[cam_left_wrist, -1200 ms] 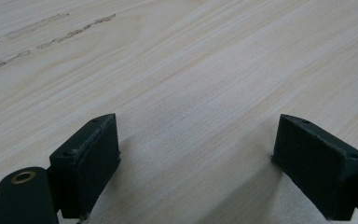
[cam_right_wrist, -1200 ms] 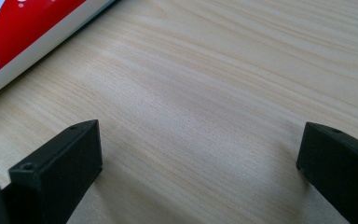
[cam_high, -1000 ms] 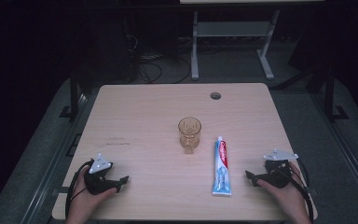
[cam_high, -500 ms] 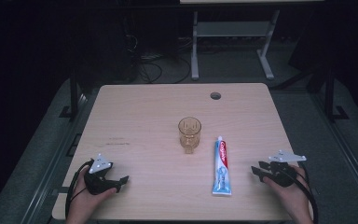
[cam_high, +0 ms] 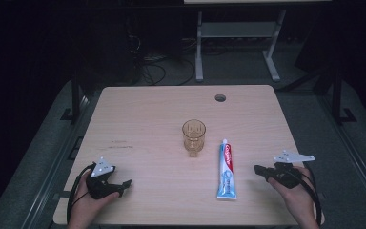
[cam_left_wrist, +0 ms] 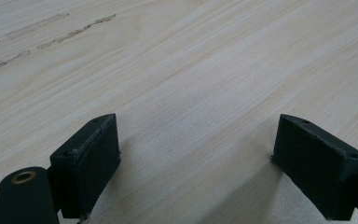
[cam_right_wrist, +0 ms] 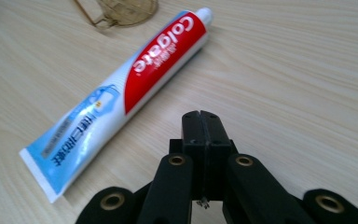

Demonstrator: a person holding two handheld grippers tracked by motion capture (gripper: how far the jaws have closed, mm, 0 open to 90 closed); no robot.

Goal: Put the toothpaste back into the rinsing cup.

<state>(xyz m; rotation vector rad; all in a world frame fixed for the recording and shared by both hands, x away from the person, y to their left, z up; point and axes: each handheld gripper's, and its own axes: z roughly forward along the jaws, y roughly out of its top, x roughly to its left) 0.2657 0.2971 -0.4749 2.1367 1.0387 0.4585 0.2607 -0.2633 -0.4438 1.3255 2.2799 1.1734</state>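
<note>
Near the counter's (cam_high: 138,119) right front, my right claw (cam_high: 259,168) has just been closing and is pressed shut on nothing, aimed at the toothpaste tube (cam_high: 227,169). It lies flat beside the glass cup (cam_high: 193,136), cap pointing away, crimp toward me. My left claw (cam_high: 126,183) rests wide open, empty.

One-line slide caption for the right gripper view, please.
Right gripper, fingers shut on nothing, facing the toothpaste tube lying flat.
</note>
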